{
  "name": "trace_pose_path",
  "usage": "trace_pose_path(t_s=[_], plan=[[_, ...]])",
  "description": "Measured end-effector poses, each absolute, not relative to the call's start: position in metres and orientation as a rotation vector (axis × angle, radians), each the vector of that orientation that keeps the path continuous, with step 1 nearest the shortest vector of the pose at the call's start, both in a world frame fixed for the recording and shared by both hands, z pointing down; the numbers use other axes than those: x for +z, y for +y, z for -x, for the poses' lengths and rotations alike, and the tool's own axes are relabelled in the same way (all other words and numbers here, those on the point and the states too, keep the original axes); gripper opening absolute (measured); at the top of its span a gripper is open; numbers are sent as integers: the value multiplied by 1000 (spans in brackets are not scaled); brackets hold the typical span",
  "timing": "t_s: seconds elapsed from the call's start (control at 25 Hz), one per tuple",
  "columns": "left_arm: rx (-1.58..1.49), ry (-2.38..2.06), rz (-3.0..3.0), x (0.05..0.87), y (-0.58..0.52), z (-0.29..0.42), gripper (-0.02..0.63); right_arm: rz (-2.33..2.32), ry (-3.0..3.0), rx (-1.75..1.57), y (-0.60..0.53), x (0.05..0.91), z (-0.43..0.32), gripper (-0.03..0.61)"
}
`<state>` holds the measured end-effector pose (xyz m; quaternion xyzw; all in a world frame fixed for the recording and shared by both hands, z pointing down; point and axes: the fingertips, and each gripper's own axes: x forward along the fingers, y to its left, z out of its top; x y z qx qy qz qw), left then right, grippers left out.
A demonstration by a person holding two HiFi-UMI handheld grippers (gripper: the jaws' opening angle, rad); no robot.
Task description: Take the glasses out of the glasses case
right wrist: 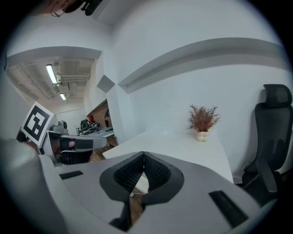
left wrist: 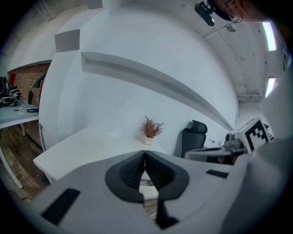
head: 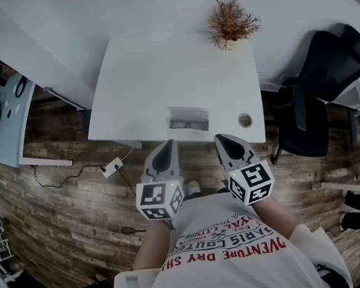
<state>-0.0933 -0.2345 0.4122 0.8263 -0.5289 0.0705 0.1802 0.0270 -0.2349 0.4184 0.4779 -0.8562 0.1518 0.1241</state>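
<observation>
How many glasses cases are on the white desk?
1: the glasses case lies near the white desk's front edge, just ahead of the left gripper and right gripper. None seems hidden.

A pale rectangular glasses case (head: 188, 119) lies flat near the white table's (head: 143, 81) front edge.

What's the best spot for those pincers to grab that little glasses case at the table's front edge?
Probably across its short width, coming down from above: the glasses case lies flat, long side along the near edge of the table. The left gripper and right gripper are both shut, so jaws must open first.
</observation>
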Motion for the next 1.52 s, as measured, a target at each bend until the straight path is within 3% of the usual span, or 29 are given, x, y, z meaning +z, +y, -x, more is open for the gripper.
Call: trace_pose_path(t_s=[1.0,1.12,1.52], plan=[[381,-1559,-1963,520,-300,119,-3,-606,-2261,452,-326,563,47,15],[397,-1551,-1945,530,-303,116,-3,-523,-2218,431,-327,580,51,105],[384,-1574,-1878,547,-308,124,-3,-378,-2125,337,-337,615,63,106]])
